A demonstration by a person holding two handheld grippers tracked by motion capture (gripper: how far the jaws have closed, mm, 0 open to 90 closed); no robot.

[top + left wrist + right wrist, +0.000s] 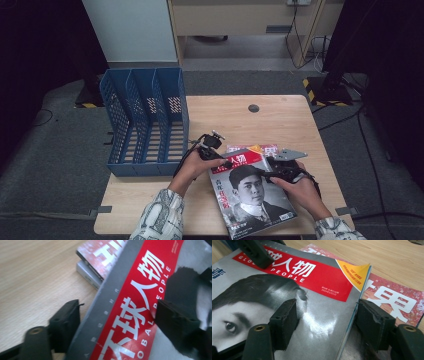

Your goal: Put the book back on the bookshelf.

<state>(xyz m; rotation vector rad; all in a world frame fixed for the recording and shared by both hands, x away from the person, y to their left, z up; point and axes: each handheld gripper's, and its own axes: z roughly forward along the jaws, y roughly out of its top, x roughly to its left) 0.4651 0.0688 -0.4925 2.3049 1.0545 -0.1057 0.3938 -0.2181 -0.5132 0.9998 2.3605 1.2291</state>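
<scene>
- The left claw (218,159) straddles the top left edge of the grey magazine (252,192), one jaw over the cover, one under; jaws fairly wide, pads not visibly pressing.
- The right claw (271,170) straddles its right edge, half open; whether it pinches I cannot tell.
- The magazine lies on the worktop (280,117), overlapping a red magazine (397,300).
- Judged best: close both claws firmly on the edges, lift level, then turn it upright toward the blue file rack (145,120).

Grey carpet floor (60,150) — wooden cabinet (240,20)
</scene>
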